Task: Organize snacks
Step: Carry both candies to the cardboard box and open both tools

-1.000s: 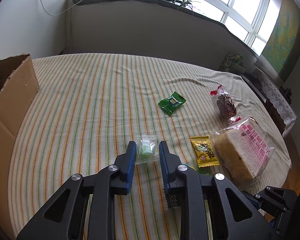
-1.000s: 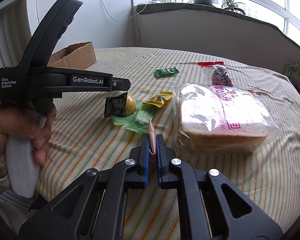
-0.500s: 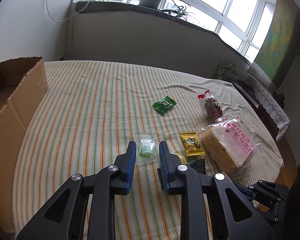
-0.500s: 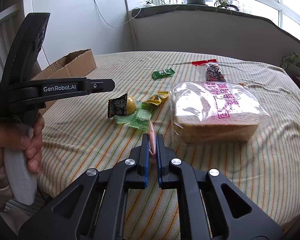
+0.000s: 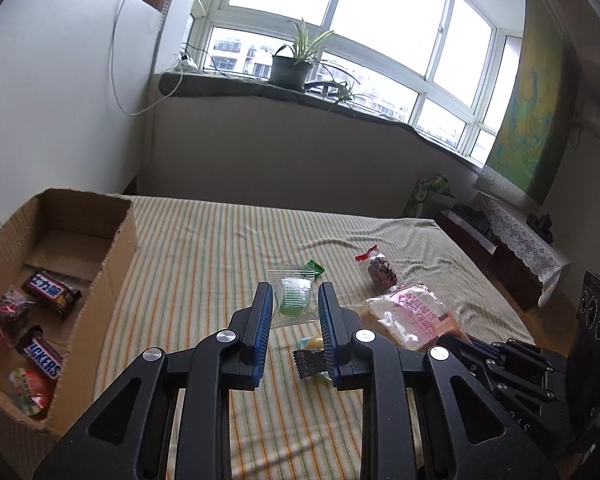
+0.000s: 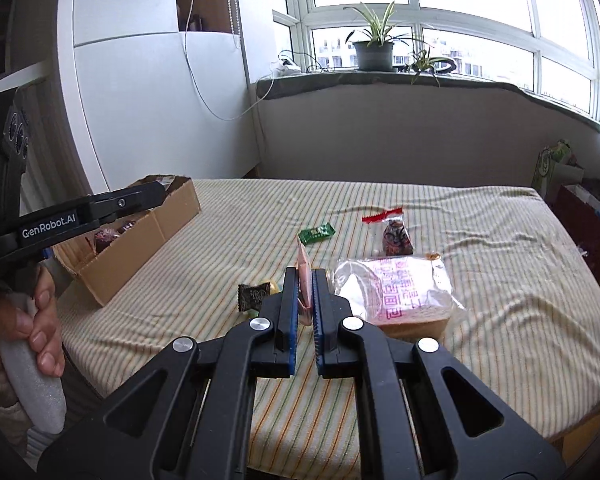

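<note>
A person stands at a bed covered in a striped yellow-and-green cloth (image 5: 204,248), holding a black two-finger claw in each hand; both carry a snack. The left claw (image 5: 293,312) grips a clear plastic packet with a pale green sweet inside (image 5: 292,296), its blue-padded jaws closed onto the packet's side edges and holding it flat, clear of the cloth. The right claw (image 6: 305,300) is pinched nearly shut on a thin pink wrapper (image 6: 303,276), held upright and edge-on (its print cannot be read). To the left sits an open brown cardboard box (image 5: 112,264), already holding chocolate bars and red-wrapped sweets; it looks like the collecting place, so the lifted packets are probably bound there. Unsorted on the bed lie a small green foil sweet (image 6: 317,233), a clear bag with a red top and dark contents (image 6: 396,236), a large clear-wrapped loaf of sliced bread with pink lettering (image 6: 392,292), and a dark-wrapped sweet beside a yellow one (image 6: 254,296); these are grouped near the bread, well apart from the box.
</note>
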A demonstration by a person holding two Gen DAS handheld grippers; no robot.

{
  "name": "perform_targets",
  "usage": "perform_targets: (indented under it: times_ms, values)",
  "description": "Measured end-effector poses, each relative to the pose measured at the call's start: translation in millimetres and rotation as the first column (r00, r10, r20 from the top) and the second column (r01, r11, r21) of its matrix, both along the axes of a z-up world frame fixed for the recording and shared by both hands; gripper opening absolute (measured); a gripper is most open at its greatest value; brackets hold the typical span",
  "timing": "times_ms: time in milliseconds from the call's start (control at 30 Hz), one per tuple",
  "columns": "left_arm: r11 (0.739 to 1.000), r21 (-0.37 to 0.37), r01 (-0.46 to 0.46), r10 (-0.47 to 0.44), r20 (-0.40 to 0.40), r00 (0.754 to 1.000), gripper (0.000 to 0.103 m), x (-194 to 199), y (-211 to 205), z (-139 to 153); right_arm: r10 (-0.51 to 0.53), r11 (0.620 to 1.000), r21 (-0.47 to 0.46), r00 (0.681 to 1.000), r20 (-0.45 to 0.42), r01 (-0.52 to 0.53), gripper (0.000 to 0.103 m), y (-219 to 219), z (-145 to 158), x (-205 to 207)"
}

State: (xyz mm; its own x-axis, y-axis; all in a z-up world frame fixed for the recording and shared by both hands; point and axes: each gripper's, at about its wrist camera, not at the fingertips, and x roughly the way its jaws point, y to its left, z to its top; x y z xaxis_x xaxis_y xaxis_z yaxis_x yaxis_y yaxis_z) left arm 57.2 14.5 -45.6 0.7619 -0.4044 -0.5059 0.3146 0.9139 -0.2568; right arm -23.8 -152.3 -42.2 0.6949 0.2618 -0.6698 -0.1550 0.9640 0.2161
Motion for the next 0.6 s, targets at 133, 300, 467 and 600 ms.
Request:
perform_targets:
  times_ms: [133,300,467,600]
  values:
    - [1.0,-0.018,-0.01,0.011,0.064,0.998,0.022,-16.0,11.0,19.7,0.0,1.0,-0.023,0.999,0.042,0.001,0.006,5.7,22.7,-7.5]
    - [0.999,-0.047,-0.014,0.018,0.089,0.996,0.022,-27.8,21.3,25.7,0.009,0.999,-0.043,0.998,0.056,-0.007,0.006,14.1,34.3,-11.5]
    - [0.998,-0.063,-0.011,0.017,0.095,0.995,0.022,-31.3,25.1,25.0,0.021,0.998,-0.053,0.998,0.053,-0.019,0.006,19.9,36.4,-11.9]
    - [0.997,-0.07,-0.011,0.017,0.095,0.995,0.022,-31.6,27.3,22.6,0.032,0.998,-0.059,0.998,0.047,-0.029,0.006,24.2,35.4,-6.7]
